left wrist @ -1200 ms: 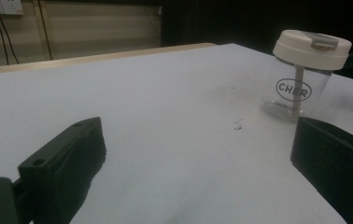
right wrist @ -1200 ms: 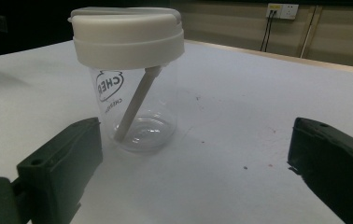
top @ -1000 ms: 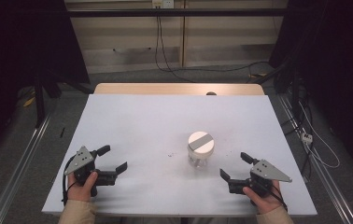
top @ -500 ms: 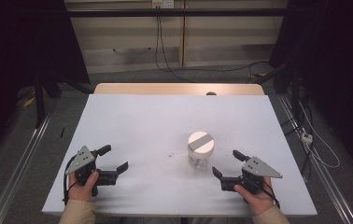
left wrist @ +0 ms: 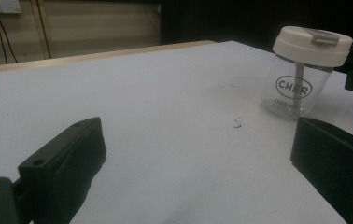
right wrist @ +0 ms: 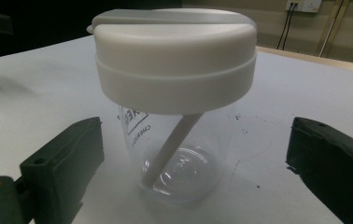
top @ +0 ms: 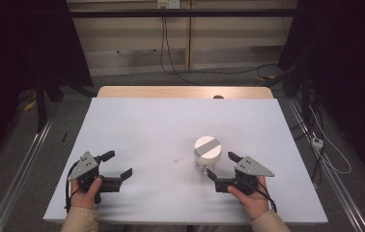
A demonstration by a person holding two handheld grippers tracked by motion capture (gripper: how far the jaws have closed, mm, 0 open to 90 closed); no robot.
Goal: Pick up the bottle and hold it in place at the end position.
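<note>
My right gripper [top: 221, 168] gaped just near the jar [top: 206, 153], not yet grasping; my left gripper [top: 118, 164] rested spread, well apart at the left

Right gripper [top: 221, 168]: moves left, closer to the jar [top: 206, 153]; its spread jaws now flank it.

I see a clear, shiny glass jar [right wrist: 177, 154] with a smooth, matt white plastic lid [right wrist: 174, 56]. My worktop [top: 171, 125] looks matt white, with a wood edge behind.
</note>
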